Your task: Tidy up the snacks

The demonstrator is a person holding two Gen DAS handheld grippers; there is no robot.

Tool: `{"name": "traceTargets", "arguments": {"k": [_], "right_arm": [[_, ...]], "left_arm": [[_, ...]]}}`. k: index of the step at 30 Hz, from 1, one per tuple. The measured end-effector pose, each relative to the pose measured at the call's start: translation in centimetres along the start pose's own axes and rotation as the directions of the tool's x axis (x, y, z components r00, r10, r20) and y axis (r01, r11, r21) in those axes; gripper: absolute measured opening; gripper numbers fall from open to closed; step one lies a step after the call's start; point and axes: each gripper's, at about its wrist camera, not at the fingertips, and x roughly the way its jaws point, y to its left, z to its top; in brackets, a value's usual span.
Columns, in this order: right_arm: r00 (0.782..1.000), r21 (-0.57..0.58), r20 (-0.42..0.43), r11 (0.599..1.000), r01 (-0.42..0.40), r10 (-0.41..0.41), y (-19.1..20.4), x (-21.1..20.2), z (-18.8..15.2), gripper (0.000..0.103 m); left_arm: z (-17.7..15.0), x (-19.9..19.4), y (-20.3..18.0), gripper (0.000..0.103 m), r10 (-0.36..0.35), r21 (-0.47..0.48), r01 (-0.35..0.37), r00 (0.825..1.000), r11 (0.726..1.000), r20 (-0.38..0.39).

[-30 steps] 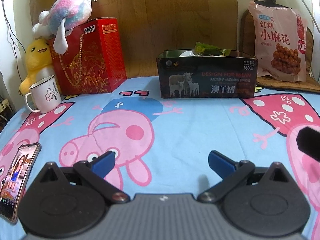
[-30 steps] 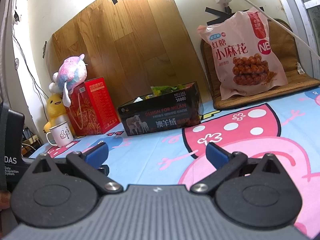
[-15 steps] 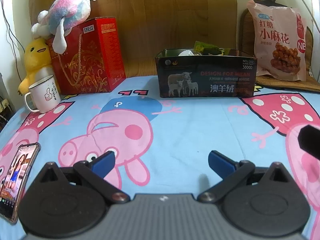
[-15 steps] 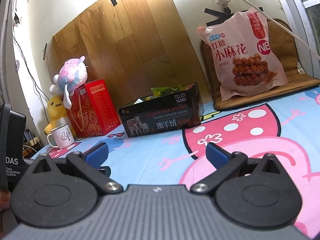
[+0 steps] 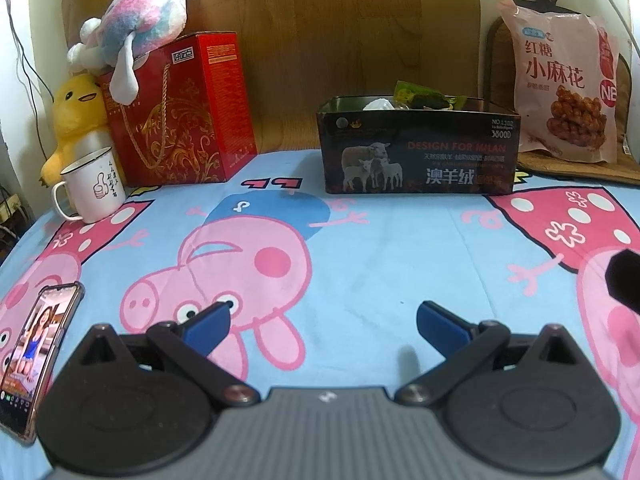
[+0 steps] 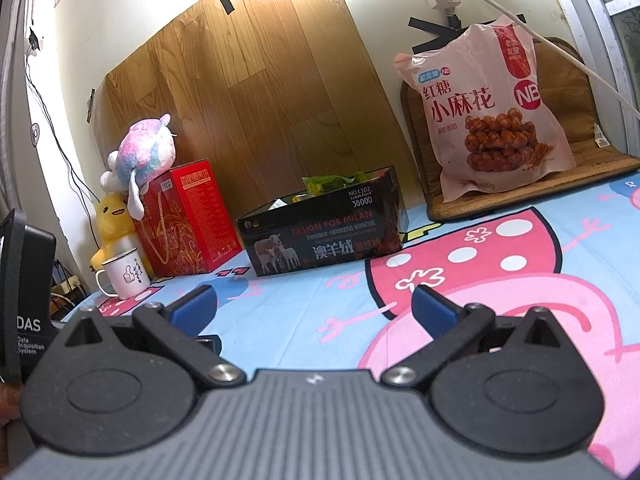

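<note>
Cream wall [image 6: 120, 8], taped wood-grain panel [image 6: 260, 80], bright light above, cartoon-pig sheet [image 5: 360, 248]

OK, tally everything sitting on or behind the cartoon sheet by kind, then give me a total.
Plush toys: 2, pastel plush and yellow duck
Boxes: 2, red gift box and black snack box
Snack bags: 1, pink twist-snack bag
Mugs: 1, white mug
Phones: 1, smartphone
Total: 7

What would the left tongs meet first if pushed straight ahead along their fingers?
Probably the black box of snacks. The left tongs stand open, low over bare bedsheet, nothing between; depth is unclear, so they might graze the sheet first.
</note>
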Motion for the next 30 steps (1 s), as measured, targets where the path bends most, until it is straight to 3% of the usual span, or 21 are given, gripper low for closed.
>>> {"name": "traceTargets", "arguments": {"k": [30], "right_arm": [[1.0, 0.003, 0.001, 1.0, 0.0, 0.0, -0.12, 0.04, -0.01, 0.103]], "left_arm": [[0.24, 0.44, 0.56, 0.103, 0.042, -0.02, -0.043, 0.999, 0.999, -0.029]]}}
